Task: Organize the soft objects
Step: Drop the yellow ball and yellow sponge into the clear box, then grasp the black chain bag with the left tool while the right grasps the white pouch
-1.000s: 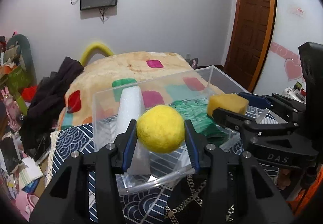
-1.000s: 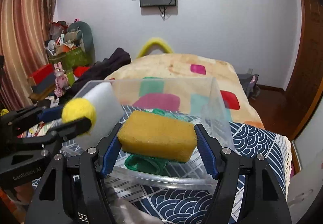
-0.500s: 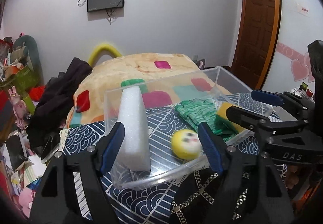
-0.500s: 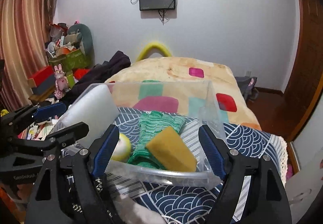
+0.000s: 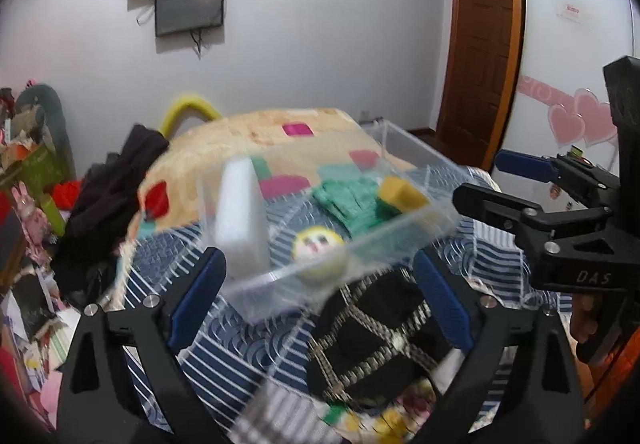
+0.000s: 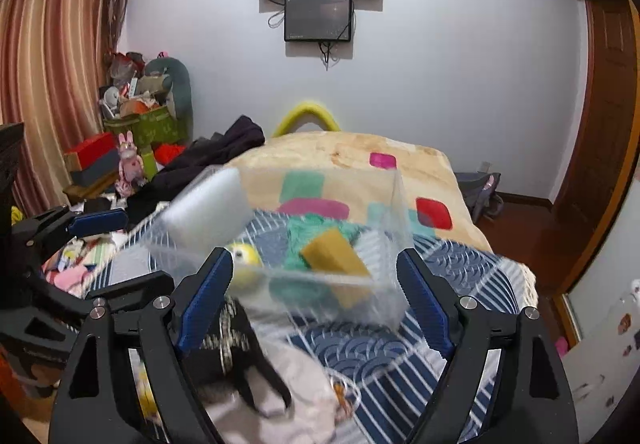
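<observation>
A clear plastic bin (image 5: 404, 150) (image 6: 396, 200) sits on a blue patterned cloth. Inside lie a yellow ball with a face (image 5: 318, 252) (image 6: 244, 264), a yellow sponge (image 5: 402, 194) (image 6: 334, 258), a green knitted cloth (image 5: 348, 198) (image 6: 310, 232) and a white foam block (image 5: 240, 212) (image 6: 206, 210). My left gripper (image 5: 316, 304) is open and empty, pulled back in front of the bin. My right gripper (image 6: 316, 302) is open and empty, also short of the bin; it shows at the right in the left wrist view (image 5: 476, 184).
A black bag with a chain strap (image 5: 372, 340) (image 6: 236, 348) and a white cloth (image 6: 296, 396) lie in front of the bin. A bed with a patchwork blanket (image 6: 360, 156) stands behind, dark clothes (image 5: 116, 196) at its left. A door (image 5: 476, 44) is at the right.
Both grippers let go of the yellow ball and the sponge, which now lie in the bin. Both grippers have since pulled back and up from the bin, open.
</observation>
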